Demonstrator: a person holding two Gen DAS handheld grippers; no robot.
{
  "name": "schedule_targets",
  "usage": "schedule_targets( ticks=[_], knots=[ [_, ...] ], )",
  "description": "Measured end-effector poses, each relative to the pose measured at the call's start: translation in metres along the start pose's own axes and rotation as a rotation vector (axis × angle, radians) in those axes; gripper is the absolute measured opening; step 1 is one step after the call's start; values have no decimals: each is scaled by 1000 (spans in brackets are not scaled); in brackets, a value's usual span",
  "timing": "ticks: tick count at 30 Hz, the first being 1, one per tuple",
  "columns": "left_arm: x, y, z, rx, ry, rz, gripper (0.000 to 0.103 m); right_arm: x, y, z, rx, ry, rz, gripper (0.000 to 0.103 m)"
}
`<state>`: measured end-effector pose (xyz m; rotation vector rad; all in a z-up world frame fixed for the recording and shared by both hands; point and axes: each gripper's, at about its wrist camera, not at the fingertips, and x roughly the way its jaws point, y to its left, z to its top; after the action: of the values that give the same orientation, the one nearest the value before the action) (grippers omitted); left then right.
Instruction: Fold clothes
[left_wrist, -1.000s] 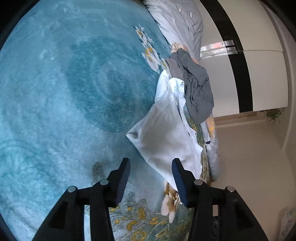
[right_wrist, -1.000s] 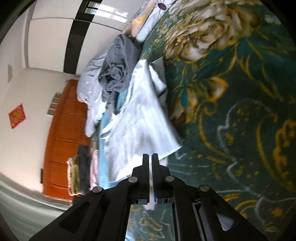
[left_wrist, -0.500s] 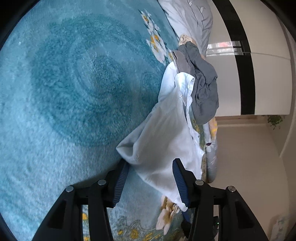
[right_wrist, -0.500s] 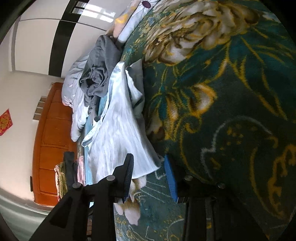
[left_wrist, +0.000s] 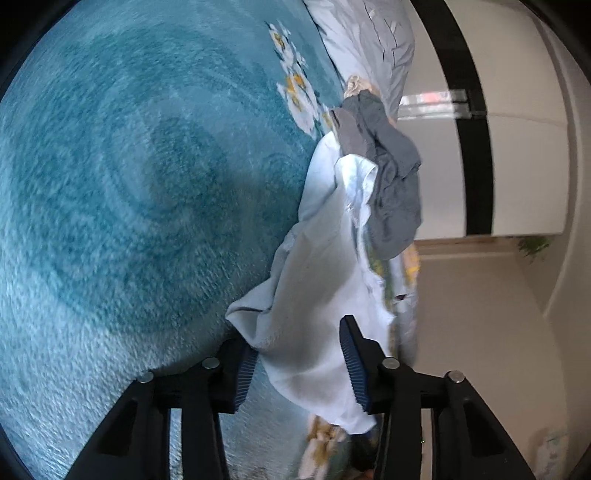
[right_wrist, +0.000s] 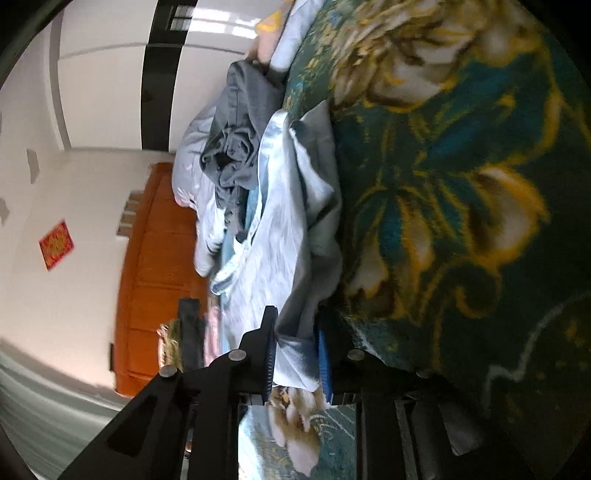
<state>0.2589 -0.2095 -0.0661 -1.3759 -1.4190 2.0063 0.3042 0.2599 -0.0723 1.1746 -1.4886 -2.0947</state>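
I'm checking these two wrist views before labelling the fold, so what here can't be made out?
- White garment: its type and full outline; bunched, and the grey garment covers its far end in the left wrist view.
- Left gripper, closing around the cloth: pad contact unclear.
- Right gripper, closing on a hem: the cloth hides the pads.
- Folded stack by the orange headboard: blurred, small.

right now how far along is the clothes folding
Early. Done: nothing clearly folded; a blurred stack by the orange wooden headboard is unreadable. In hand: the pale blue satin garment lies rumpled on the teal plush blanket, an edge between each closing pair of jaws, left hand-held gripper and right hand-held gripper. Left: folding it, then the crumpled grey garment.
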Motion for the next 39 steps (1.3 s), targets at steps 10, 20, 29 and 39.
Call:
schedule_targets(
  ticks=[10, 20, 29, 39],
  knots=[
    [-1, -4, -3, -28, -28, 80, 9, 22, 13, 5, 29, -8, -54, 13],
    [-46, -32, -24, 43, -50, 51, 8, -5, 53, -5, -32, -15, 72, 7],
    [-115, 0, -60, -6, -51, 22, 8, -43, 60, -43, -62, 30, 90, 7],
    [-119, 44, -76, -111, 11, 79, 16, -51, 20, -66, -23, 74, -79, 9]
  ],
)
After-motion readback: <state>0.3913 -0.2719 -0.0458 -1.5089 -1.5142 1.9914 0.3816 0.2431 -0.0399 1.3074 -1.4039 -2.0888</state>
